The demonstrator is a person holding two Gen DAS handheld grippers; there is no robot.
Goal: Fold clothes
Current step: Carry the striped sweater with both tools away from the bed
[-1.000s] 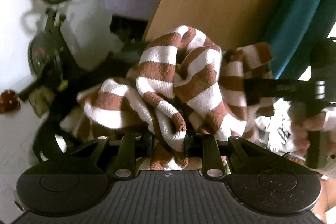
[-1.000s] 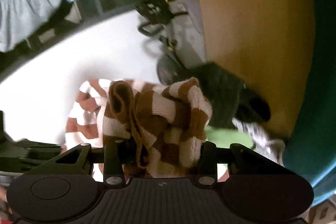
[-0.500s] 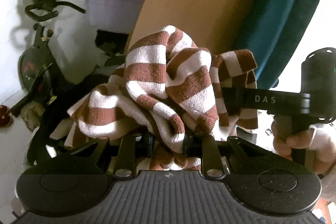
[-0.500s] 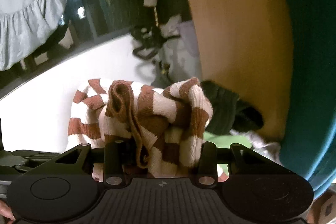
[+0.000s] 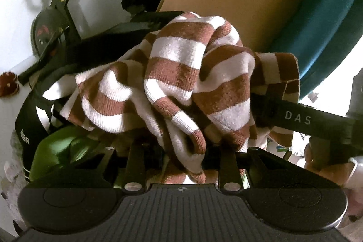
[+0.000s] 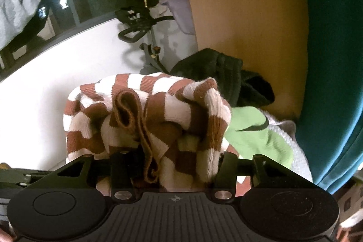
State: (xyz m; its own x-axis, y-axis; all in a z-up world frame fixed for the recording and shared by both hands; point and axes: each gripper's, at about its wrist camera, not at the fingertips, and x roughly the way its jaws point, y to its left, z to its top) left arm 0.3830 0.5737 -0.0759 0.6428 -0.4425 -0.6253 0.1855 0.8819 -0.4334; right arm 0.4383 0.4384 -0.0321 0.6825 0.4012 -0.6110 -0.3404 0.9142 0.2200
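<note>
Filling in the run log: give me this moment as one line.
stage: garment lifted, bunched | left gripper: shut on striped sweater | right gripper: shut on striped sweater | below: green garment, black garment

The sweater (image 5: 181, 81) is a thick ribbed knit in broad brown and cream stripes. It is bunched and crumpled, not yet folded, and hangs lifted in a loose heap. One rolled fold runs down between the fingers of the left gripper (image 5: 181, 151), with the bulk piled just ahead of it and trailing off to its left. In the right wrist view the sweater (image 6: 163, 110) fills the right gripper (image 6: 168, 165), a brown hem edge looping down at its left side.
</note>
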